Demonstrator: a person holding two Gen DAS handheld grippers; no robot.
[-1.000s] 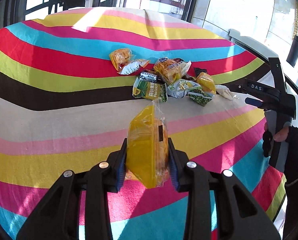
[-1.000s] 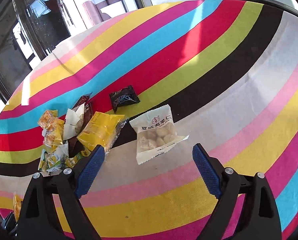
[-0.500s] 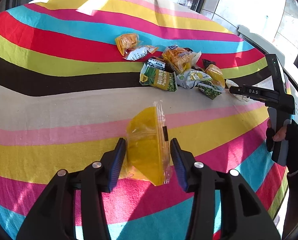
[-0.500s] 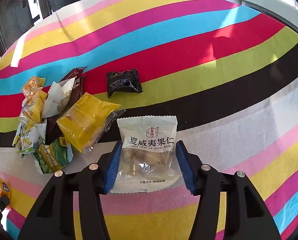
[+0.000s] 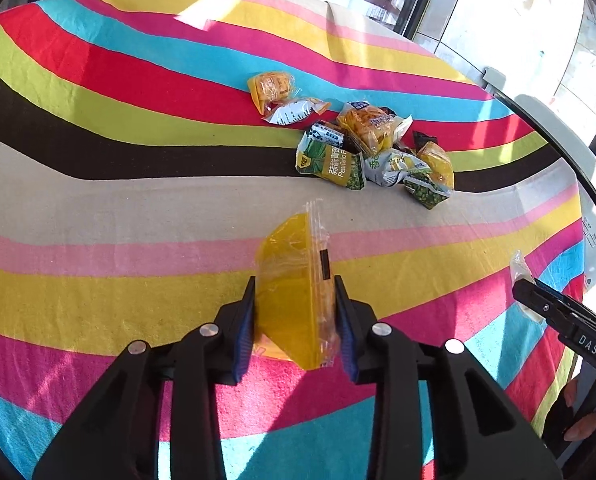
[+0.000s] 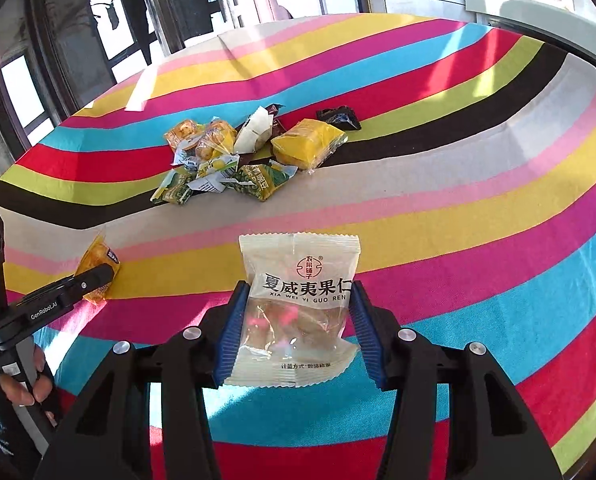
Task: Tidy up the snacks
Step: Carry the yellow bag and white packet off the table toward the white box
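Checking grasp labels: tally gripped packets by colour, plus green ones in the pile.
Yellow packet, left gripper jaws closing on it: 1
White packet, in right gripper: 1
Green packets, in pile: 2
Total: 4

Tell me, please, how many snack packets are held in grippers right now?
2. The yellow packet sits between the left gripper's closing jaws; the white nut packet is clamped in the right gripper. None seems hidden.

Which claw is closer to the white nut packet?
Right. The right claw grips the white nut packet between its pads. The left claw is off to the side, closing on a yellow packet.
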